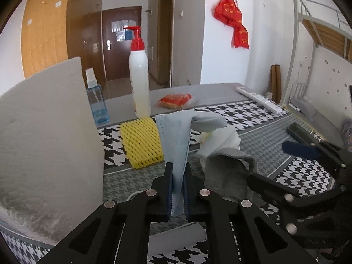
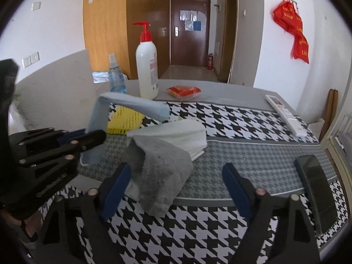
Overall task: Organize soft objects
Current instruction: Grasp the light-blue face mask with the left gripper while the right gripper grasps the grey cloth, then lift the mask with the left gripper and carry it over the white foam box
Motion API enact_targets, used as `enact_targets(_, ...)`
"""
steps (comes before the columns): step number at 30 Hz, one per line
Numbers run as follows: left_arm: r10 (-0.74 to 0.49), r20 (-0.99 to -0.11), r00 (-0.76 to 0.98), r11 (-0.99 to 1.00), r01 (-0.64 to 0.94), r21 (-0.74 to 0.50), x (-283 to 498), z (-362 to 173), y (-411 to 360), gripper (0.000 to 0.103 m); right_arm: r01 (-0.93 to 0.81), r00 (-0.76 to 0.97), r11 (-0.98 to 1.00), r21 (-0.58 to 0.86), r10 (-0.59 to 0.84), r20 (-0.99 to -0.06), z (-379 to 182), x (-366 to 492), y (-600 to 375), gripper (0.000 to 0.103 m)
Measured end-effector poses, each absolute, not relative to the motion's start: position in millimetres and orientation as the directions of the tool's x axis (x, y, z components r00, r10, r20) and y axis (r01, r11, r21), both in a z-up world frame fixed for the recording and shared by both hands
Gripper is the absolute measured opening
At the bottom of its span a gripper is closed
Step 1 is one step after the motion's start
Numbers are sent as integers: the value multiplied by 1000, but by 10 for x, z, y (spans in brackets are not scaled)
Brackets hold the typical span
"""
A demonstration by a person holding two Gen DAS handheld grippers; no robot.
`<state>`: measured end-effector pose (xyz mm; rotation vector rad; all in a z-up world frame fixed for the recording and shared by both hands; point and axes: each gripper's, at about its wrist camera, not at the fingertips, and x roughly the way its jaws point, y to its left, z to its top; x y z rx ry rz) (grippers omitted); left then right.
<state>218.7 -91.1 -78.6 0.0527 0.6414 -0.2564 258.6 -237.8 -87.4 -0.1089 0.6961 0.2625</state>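
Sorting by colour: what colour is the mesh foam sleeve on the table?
Yellow mesh foam sleeve; clearest in the left wrist view.

Right gripper [image 2: 176, 189] jaws apart, grey cloth [image 2: 162, 171] between them.

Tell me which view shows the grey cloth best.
The right wrist view. There the grey cloth lies whole and unobstructed on the table, beside the near finger of the open right tongs. In the left wrist view the cloth is partly hidden behind the left tongs, which are shut on the mask.
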Motion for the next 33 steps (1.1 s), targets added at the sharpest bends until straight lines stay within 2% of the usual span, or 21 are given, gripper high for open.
enact_targets(6, -230, -597, 769, 965, 258, -40, 2187, -785, -903, 9, -287, 710, 958, -4, 210, -672, -923, 2661, -2341, 70)
enact_targets(10, -234, -592, 771, 964, 262, -41, 2169, -775, -906, 9, -298, 684, 955, 10, 221, -695, -973, 2702, -2311, 53)
enact_targets(13, -234, -587, 775, 964, 262, -38, 2159, -770, -898, 9, -299, 672, 954, 11, 219, -708, -1002, 2713, -2291, 45)
enact_targets(14, -235, -585, 776, 964, 263, -39, 2153, -767, -898, 9, -300, 671, 954, 9, 218, -708, -1004, 2711, -2285, 36)
enact_targets(17, -240, -572, 784, 963, 269, -36, 2125, -751, -896, 9, -292, 670, 956, 14, 215, -711, -1005, 2704, -2298, 14)
enact_targets(24, -254, -537, 805, 960, 275, -42, 2055, -679, -873, 8, -254, 703, 966, 37, 211, -679, -888, 2597, -2384, 12)
enact_targets(33, -259, -483, 836, 960, 277, -35, 1887, -482, -822, 8, -224, 782, 974, 25, 195, -593, -532, 2361, -2432, 12)
